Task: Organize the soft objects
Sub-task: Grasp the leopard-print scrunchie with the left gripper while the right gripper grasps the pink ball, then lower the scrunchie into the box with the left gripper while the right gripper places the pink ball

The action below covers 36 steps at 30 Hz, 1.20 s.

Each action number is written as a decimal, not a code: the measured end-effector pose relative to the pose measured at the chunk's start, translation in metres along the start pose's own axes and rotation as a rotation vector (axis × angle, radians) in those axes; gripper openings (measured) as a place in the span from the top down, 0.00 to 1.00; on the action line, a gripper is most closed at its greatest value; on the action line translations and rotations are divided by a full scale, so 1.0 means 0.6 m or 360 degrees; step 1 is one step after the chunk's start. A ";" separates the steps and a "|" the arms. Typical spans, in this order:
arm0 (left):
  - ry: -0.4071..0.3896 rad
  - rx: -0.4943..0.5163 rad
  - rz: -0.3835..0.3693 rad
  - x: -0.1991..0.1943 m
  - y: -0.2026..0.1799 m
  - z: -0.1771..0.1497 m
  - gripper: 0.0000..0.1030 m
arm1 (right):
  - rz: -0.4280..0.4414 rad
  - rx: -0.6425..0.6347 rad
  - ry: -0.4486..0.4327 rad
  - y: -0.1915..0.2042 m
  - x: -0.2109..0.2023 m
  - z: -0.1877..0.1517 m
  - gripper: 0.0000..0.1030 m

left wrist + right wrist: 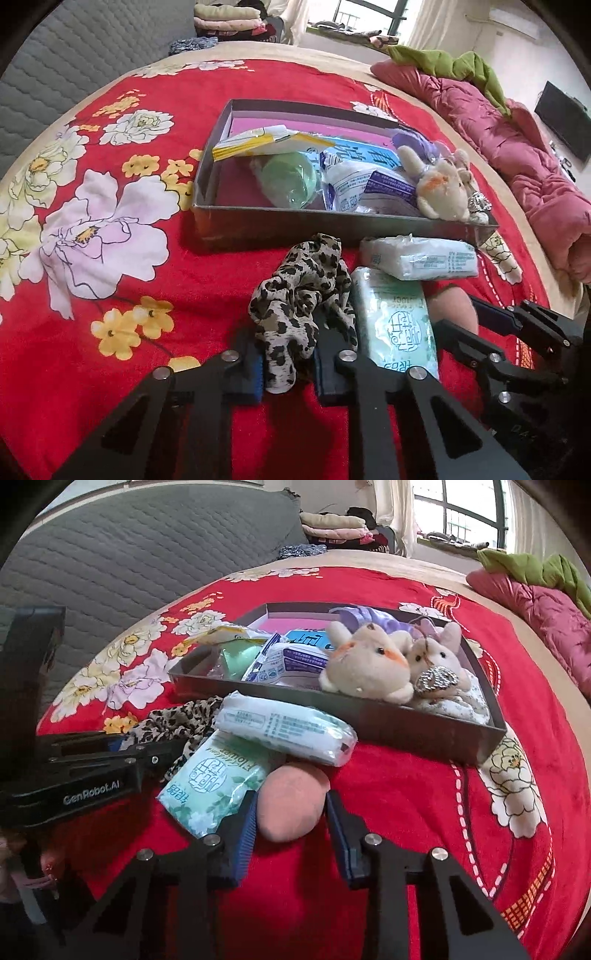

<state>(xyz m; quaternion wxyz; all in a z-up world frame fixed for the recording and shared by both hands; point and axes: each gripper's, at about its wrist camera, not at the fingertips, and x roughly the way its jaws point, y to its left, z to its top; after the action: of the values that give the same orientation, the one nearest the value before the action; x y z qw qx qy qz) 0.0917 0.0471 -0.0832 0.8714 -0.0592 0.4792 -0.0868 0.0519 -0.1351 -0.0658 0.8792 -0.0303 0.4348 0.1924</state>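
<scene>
A dark box (332, 223) (406, 723) on the red bed holds tissue packs, a green ball (291, 181) and plush toys (365, 661). In front of it lie a leopard scrunchie (299, 299) (177, 716), a green tissue pack (395, 317) (210, 782), a white tissue pack (417, 256) (284, 731) and a pink sponge (291, 805) (452, 306). My left gripper (288, 373) is shut on the scrunchie's near end. My right gripper (290, 834) has its jaws on both sides of the pink sponge, touching it.
The red floral blanket (110, 221) covers the bed. A pink quilt (517, 155) with green cloth lies along the right edge. A grey padded headboard (129, 554) and folded clothes (229, 18) are at the back.
</scene>
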 end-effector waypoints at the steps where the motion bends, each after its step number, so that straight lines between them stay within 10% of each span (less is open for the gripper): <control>1: -0.0008 0.0008 0.0002 -0.006 -0.002 0.000 0.85 | -0.0005 0.0007 -0.0005 -0.002 -0.008 -0.001 0.64; 36: -0.0421 0.0099 -0.0092 -0.140 -0.085 0.116 0.86 | -0.0229 0.0200 -0.0506 -0.110 -0.173 0.086 0.64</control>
<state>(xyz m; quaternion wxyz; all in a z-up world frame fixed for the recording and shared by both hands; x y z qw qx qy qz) 0.1016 0.0161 0.0328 0.9255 -0.0568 0.3553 -0.1180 0.0582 -0.2167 0.0392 0.9486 0.0245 0.2981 0.1038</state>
